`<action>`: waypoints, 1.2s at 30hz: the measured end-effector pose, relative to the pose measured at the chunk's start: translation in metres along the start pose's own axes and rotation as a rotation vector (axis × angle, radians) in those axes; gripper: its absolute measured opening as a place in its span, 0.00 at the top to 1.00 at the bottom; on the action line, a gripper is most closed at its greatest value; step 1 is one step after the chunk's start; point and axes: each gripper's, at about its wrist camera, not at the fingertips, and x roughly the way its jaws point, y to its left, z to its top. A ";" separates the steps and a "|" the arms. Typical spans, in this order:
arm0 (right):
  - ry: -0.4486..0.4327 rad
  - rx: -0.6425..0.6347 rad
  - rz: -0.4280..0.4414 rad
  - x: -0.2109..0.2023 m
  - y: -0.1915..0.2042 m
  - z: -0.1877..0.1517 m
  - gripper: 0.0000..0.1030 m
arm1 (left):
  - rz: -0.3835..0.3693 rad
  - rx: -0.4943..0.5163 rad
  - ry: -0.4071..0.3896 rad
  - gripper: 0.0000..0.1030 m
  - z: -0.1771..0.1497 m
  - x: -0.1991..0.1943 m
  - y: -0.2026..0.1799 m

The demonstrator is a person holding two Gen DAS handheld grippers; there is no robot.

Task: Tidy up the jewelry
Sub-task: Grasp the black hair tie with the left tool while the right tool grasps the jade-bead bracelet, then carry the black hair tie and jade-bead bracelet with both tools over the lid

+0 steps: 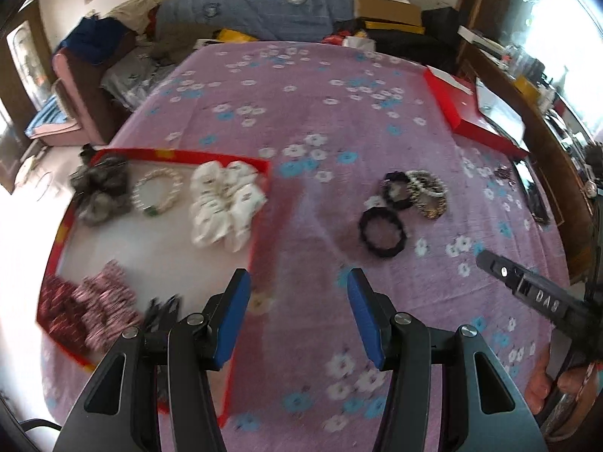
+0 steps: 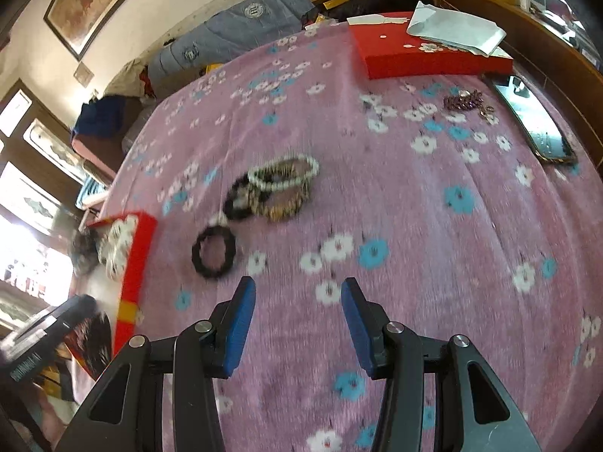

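A red-rimmed box (image 1: 181,155) lies at the left on the pink floral cloth (image 1: 301,113). In it are a white scrunchie (image 1: 224,203), a pearl bracelet (image 1: 156,194), a grey scrunchie (image 1: 100,194) and pink-patterned scrunchies (image 1: 94,309). A black bracelet (image 1: 382,231) lies on the cloth, and behind it a small pile of bracelets (image 1: 418,192). My left gripper (image 1: 299,282) is open and empty above the box's right edge. My right gripper (image 2: 297,290) is open and empty, just short of the black bracelet (image 2: 213,250) and the pile (image 2: 279,186). The right gripper also shows in the left wrist view (image 1: 486,260).
A red lid (image 2: 426,56) with papers (image 2: 456,28) on it lies at the far right of the cloth. A purple chain (image 2: 465,101) and a phone (image 2: 535,120) lie near the right edge. A wooden bed frame (image 2: 546,49) borders the right. Clothes and boxes (image 1: 264,15) are heaped behind.
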 end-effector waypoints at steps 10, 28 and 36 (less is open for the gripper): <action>0.003 -0.014 0.008 0.046 0.007 0.063 0.56 | -0.137 0.015 0.073 0.50 0.041 0.078 -0.024; 0.025 -0.177 -0.142 0.106 0.026 0.095 0.72 | -0.129 0.069 0.080 0.72 0.044 0.121 -0.037; 0.034 -0.266 -0.172 0.104 0.038 0.083 0.94 | -0.166 0.050 0.109 0.92 0.043 0.122 -0.039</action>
